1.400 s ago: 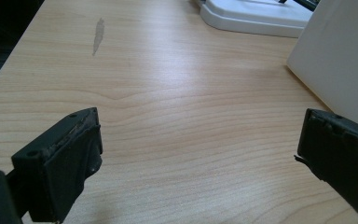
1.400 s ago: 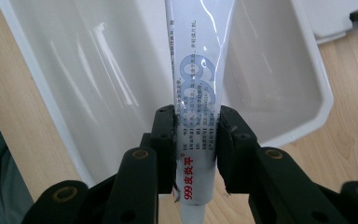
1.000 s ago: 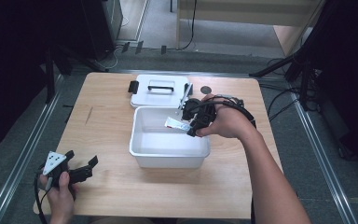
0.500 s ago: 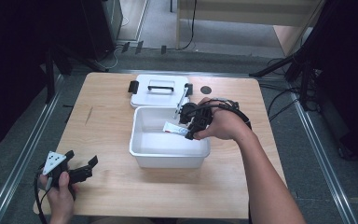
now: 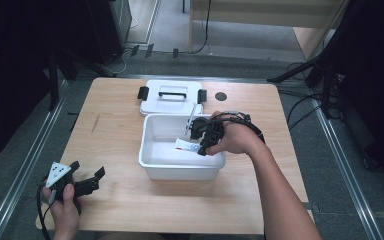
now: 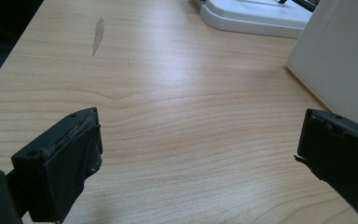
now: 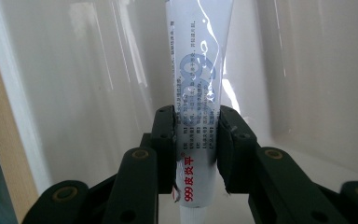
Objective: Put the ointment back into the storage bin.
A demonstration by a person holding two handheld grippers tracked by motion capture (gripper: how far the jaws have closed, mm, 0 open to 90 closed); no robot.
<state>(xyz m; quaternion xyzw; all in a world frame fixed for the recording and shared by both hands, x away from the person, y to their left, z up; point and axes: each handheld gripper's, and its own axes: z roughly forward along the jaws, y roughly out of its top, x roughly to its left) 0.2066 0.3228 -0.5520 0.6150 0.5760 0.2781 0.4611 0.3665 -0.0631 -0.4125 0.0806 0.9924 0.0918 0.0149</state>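
Right gripper (image 7: 196,140): black two-jaw tool, jaws clamped on a white squeeze tube with blue and red print (image 7: 199,98); in the high view the right gripper (image 5: 205,142) holds the tube (image 5: 186,145) inside the white rectangular plastic bin (image 5: 180,170), low over its floor.

Left gripper (image 5: 87,182): black, grey three-cornered plate on top, jaws spread wide with nothing between them, resting at the near left corner of the light wooden table (image 5: 115,125), well apart from the bin.

White plastic lid with black handle and black side clips (image 5: 171,96): flat on the table, just behind the bin.
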